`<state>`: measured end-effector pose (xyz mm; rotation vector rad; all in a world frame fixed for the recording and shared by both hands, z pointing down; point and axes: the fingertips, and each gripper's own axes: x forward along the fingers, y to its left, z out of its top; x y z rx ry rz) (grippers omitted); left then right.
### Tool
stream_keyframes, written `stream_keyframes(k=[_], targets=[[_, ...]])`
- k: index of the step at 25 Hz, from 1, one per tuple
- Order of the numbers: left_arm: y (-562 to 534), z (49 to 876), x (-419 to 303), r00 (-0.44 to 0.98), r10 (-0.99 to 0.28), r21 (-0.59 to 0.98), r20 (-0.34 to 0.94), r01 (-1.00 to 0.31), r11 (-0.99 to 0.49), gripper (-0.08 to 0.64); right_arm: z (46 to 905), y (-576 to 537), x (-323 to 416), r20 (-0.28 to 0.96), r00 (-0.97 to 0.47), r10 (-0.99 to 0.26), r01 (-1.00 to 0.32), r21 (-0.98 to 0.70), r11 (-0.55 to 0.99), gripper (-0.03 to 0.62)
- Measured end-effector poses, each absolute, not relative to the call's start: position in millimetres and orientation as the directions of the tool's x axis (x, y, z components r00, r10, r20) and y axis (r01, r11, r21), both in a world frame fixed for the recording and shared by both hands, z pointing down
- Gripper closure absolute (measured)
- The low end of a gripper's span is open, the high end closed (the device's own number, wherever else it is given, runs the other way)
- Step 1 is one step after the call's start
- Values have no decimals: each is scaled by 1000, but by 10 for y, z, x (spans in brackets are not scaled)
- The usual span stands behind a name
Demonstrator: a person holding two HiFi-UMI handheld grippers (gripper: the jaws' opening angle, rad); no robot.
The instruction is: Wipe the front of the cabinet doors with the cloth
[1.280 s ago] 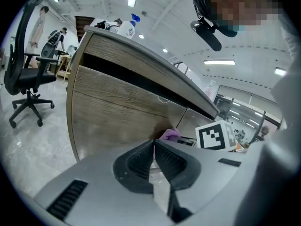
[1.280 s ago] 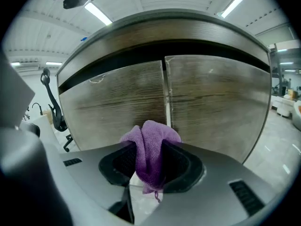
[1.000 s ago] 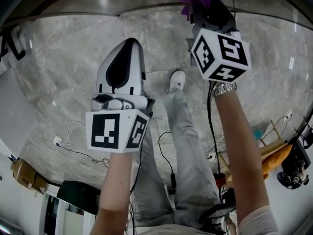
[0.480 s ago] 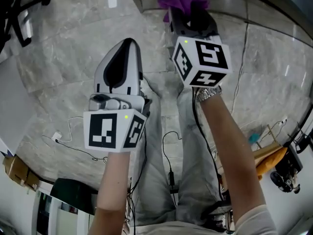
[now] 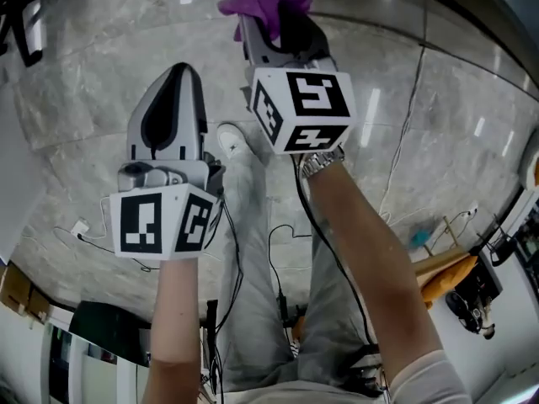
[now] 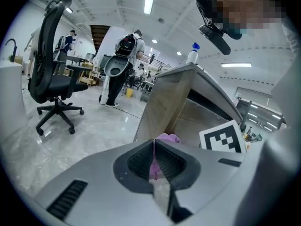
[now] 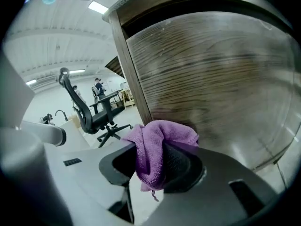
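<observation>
Here, purple cloth (image 7: 162,134) pinched within right claw (image 7: 153,149), near cabinet door (image 7: 211,79); left claw (image 6: 154,147) closed, empty.

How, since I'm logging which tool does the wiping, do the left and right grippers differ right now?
The right gripper is shut on the purple cloth; the left gripper is shut with nothing between its jaws. The right gripper faces the wooden cabinet door close up; the left gripper sits farther back. Both carry a marker cube.
</observation>
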<state>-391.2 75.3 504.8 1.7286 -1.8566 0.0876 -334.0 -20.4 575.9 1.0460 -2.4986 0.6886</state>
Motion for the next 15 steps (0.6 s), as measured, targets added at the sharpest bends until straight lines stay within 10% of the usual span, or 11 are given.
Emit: stream_keyframes(k=[15], targets=[[199, 5067, -1786, 89, -890, 414, 448, -902, 118, 543, 6052, -694, -634, 607, -490, -625, -858, -211, 468, 457]])
